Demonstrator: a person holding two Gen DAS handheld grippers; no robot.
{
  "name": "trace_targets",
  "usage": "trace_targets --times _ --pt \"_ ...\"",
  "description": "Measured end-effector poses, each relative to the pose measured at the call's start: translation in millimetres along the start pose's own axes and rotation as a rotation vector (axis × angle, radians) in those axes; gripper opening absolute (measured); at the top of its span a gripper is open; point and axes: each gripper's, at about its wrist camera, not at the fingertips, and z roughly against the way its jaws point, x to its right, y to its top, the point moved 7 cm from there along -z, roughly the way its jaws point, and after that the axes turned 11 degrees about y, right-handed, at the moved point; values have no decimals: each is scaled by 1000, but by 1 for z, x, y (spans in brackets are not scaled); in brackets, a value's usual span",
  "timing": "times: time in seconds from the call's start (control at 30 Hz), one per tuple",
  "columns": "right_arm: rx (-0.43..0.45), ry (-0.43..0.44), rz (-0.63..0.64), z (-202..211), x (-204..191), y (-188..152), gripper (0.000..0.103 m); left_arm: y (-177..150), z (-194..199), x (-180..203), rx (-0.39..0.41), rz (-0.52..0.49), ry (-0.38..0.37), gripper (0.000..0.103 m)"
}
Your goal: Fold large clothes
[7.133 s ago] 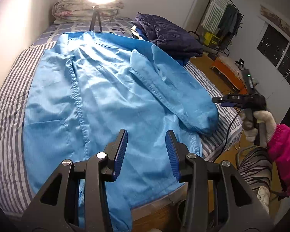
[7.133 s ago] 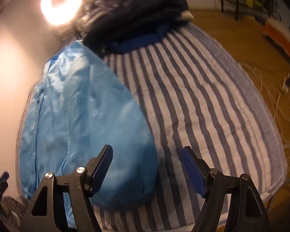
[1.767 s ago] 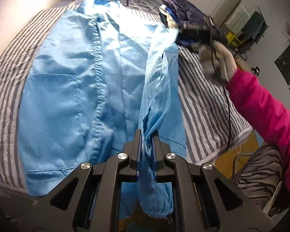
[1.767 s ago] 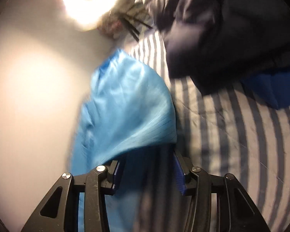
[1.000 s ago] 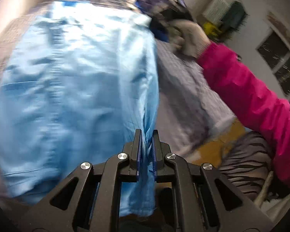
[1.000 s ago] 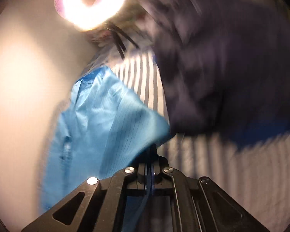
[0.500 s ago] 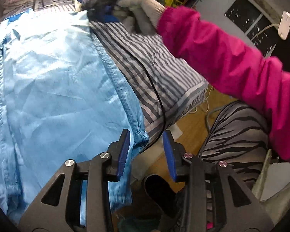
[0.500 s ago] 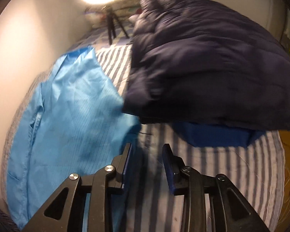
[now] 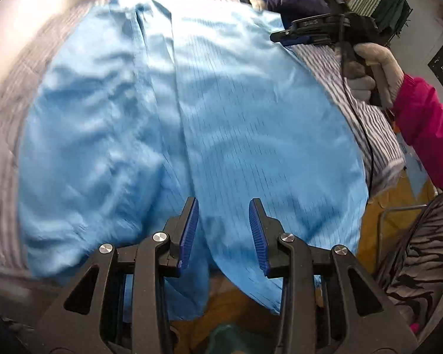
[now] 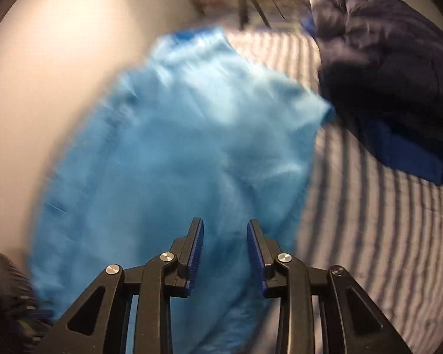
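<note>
Now the sleeve has been folded in and both grippers have let it go.
The blue coat [image 9: 150, 112] lies flat across the striped bed [image 9: 366, 124], its hem hanging over the near edge. The left gripper [image 9: 223, 230] and the right gripper [image 10: 225, 253] have just been opening; their jaws stand apart with nothing pinched. One side fold looks done.

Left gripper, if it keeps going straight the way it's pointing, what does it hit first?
Most likely the light blue garment spread on the striped bed. The left gripper stands open, nothing between its pads; blur leaves depth uncertain.
</note>
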Motion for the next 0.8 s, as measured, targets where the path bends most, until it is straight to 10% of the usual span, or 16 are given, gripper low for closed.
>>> trace_targets --times 0.4,0.53,0.8 --pt "65 -13 -65 48 12 -13 35 -18 3 96 92 -309 -22 36" --pt "62 71 -119 55 -3 -30 60 -8 21 81 124 -246 -44 36" --pt "-38 206 -358 26 14 -76 31 -15 17 112 68 -244 -207 36"
